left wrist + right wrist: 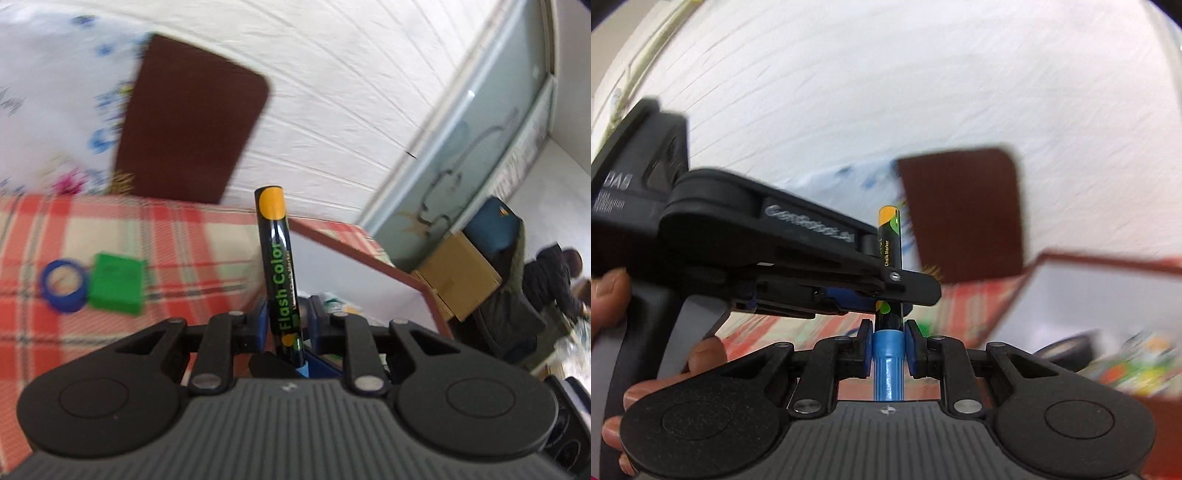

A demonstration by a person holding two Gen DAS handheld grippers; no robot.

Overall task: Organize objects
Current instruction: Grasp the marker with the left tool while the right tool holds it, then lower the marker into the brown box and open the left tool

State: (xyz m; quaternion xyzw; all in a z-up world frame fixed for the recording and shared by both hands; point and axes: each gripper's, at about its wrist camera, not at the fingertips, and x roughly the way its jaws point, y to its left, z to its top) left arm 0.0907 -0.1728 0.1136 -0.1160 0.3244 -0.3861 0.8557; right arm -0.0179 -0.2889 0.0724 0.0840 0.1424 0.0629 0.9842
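A black chalk marker with an orange top end stands upright between the blue pads of my left gripper, which is shut on its barrel. In the right wrist view the same marker rises from my right gripper, whose blue pads press on the marker's light blue lower end. The left gripper reaches in from the left and clamps the barrel just above the right one. A hand holds the left gripper's handle.
A blue tape roll and a green block lie on the red plaid cloth. A brown pad leans against the white wall. A red-framed whiteboard, a cardboard box and a person are at the right.
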